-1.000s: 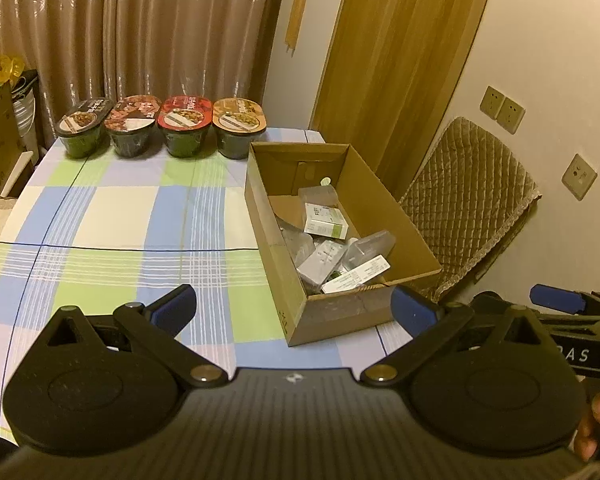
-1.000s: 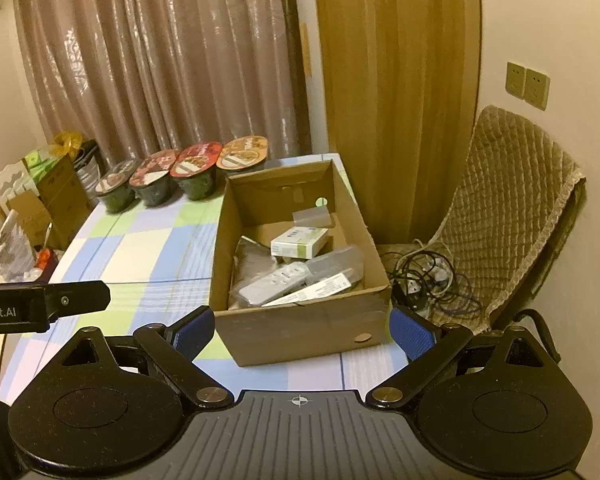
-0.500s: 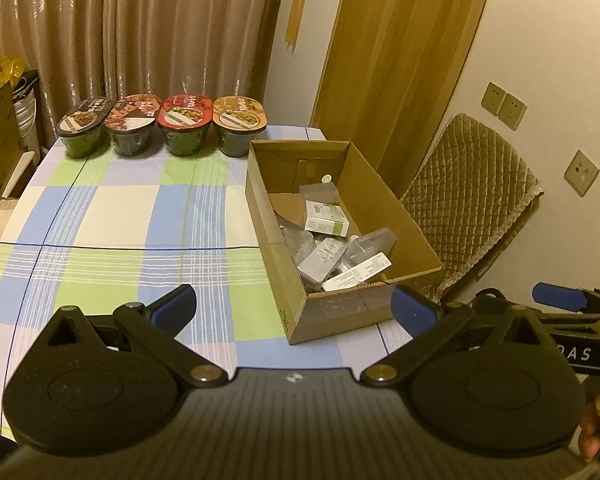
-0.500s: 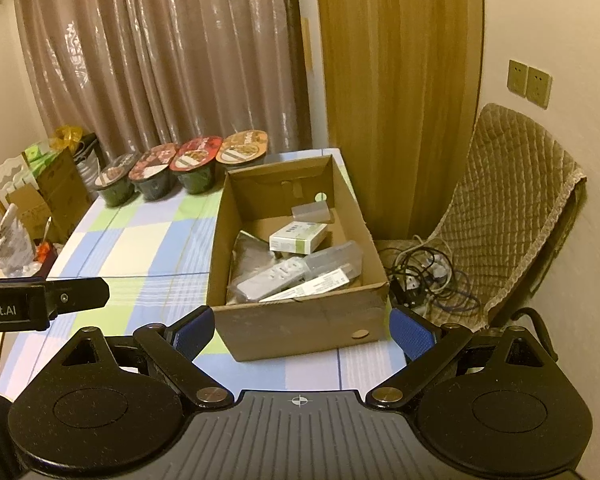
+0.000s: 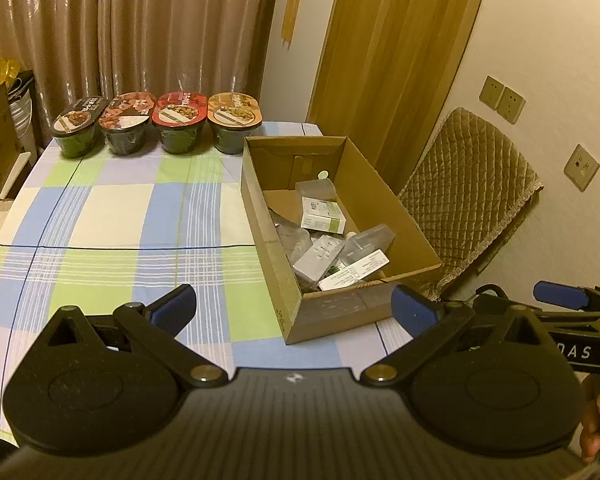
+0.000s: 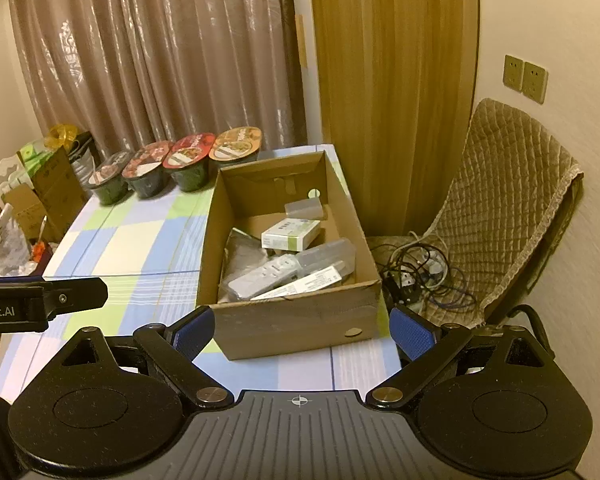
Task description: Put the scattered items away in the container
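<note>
We see the box [image 6: 296,322] at the right edge of the table [image 5: 112,216], open at the top, with the small items already lying inside: a white and green carton [image 6: 290,234], a remote [image 6: 266,278], a clear case [image 6: 326,254], a long white label strip [image 6: 300,282] and a small grey block [image 6: 304,209]. Over the last second little changes. The box sits slightly lower and nearer in the right wrist view, so we judge that we are drifting a little, not reaching. No loose item shows on the cloth, so the tidying looks finished or close to it.

Our left gripper [image 5: 294,308] is spread wide and holds nothing. Our right gripper [image 6: 302,330] is likewise spread and empty, hovering just short of the box's near wall.

Four sealed bowls [image 5: 158,122] stand in a row at the far edge; we take them for bystanders.

Writing: "obot.AI" reads on the left tool in the right view, and "DAS" on the right tool in the left view. Print on the bowl lids and the carton is too small to read.
</note>
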